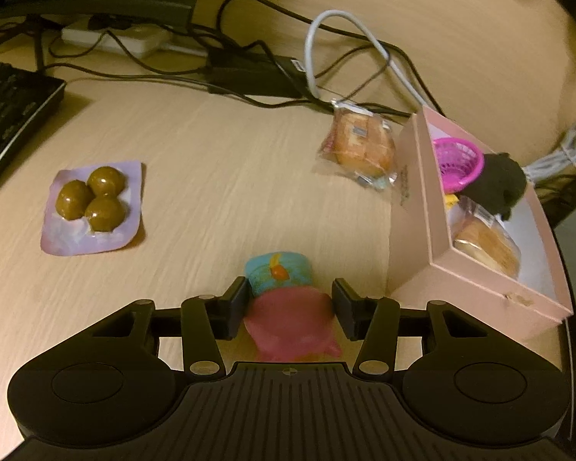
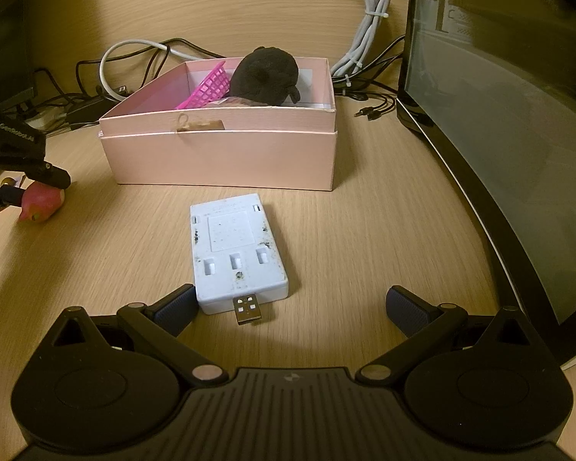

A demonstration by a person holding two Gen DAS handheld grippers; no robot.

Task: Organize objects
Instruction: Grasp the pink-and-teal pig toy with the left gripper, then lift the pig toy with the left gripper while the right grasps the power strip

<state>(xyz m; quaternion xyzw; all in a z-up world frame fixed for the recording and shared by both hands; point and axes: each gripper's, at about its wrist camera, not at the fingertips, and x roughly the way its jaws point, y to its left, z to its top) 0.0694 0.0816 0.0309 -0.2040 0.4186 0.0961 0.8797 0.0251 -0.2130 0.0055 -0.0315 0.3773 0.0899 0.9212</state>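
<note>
The pink toy (image 1: 290, 320) lies on the bench (image 1: 219, 192), right between the left gripper's (image 1: 290, 307) half-spread fingers; whether they touch it, I cannot tell. The pink box (image 1: 418, 230) sits just to its right. The right gripper (image 2: 290, 305) is wide open.

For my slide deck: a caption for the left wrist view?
Left gripper straddles a pink toy beside the pink box on the desk.

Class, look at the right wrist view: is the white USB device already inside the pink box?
No: the white USB device lies on the desk in front of the pink box.
</note>
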